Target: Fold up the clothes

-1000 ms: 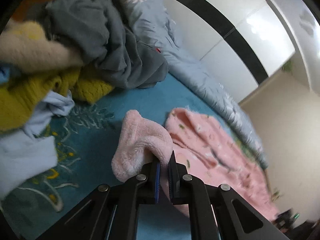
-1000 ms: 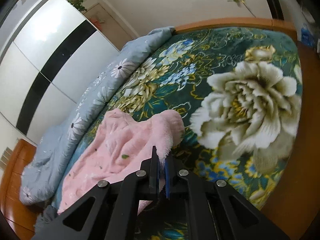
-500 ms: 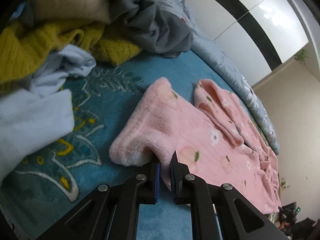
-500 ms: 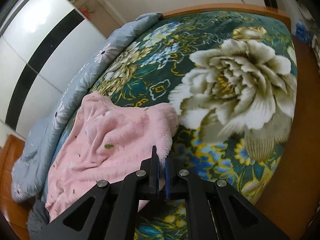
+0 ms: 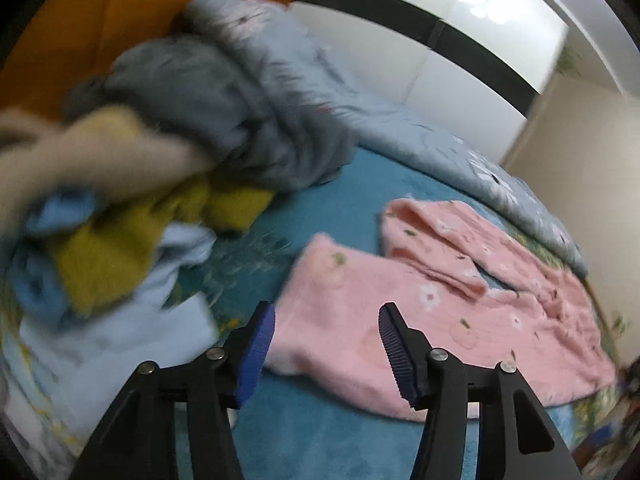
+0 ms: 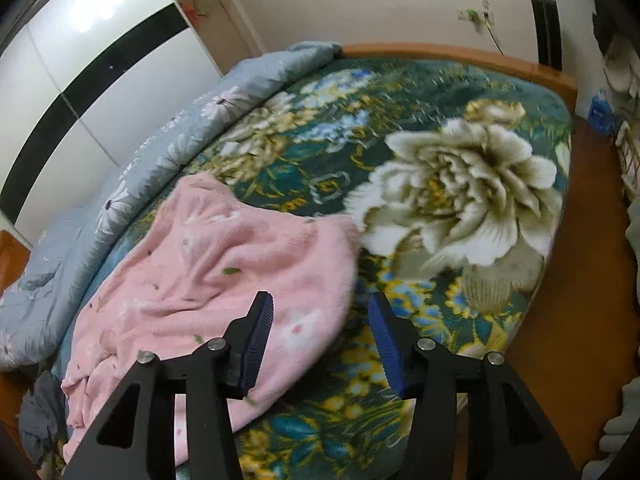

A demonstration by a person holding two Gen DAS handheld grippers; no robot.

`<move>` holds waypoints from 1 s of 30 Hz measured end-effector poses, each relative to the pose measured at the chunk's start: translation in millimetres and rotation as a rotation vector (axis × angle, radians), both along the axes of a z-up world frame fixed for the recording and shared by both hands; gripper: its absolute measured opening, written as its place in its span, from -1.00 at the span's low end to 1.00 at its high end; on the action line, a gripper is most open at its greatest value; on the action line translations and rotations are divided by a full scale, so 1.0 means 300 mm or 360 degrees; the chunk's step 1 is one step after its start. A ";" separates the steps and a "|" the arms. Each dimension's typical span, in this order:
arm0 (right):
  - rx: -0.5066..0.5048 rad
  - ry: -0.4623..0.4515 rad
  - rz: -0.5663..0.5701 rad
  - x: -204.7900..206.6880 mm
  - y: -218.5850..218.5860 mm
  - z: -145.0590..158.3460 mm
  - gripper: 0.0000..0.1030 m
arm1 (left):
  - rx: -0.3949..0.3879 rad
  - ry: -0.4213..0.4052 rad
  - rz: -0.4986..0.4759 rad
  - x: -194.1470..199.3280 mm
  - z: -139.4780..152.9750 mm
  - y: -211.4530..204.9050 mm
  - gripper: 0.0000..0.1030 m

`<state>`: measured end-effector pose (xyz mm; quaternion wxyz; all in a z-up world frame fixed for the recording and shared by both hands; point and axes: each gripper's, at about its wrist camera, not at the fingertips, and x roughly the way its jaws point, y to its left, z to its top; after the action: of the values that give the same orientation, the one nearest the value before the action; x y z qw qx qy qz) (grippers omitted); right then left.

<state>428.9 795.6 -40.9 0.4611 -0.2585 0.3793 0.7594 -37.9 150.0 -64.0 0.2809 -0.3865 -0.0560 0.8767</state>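
One wide floral blanket (image 6: 460,200) covers the bed, and on it we see the pink fleece garment (image 5: 420,320) lying flat, near a heap of unfolded clothes (image 5: 160,152). Our left gripper (image 5: 326,350) is opening above its near edge, pads clear of the cloth. Our right gripper (image 6: 320,344) is opening too, over the garment's corner, gripping nothing.

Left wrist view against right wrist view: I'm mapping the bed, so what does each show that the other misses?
Only the left wrist view shows the heap of unfolded clothes and the left tool, jaws opening. Only the right wrist view shows the big cream flower on the blanket, the wooden footboard and the right tool, jaws opening. Both show the pink garment, unheld, and the grey-blue quilt.
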 end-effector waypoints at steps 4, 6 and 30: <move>0.0046 0.0015 0.0186 -0.146 -0.065 0.054 0.21 | -0.0007 0.0019 -0.0277 0.011 0.014 0.224 0.16; 0.0049 -0.0007 0.0302 -0.243 -0.103 0.057 0.21 | -0.0009 0.0016 -0.0428 0.015 0.016 0.359 0.18; -0.0041 -0.0153 0.0936 -0.852 -0.267 -0.130 0.21 | -0.0233 -0.0449 -0.0363 -0.480 -0.222 0.649 -0.65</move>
<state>173.2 715.5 -80.0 0.2355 -0.3989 0.2755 0.8424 -181.9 344.6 -130.6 0.3389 -0.5287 0.0132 0.7781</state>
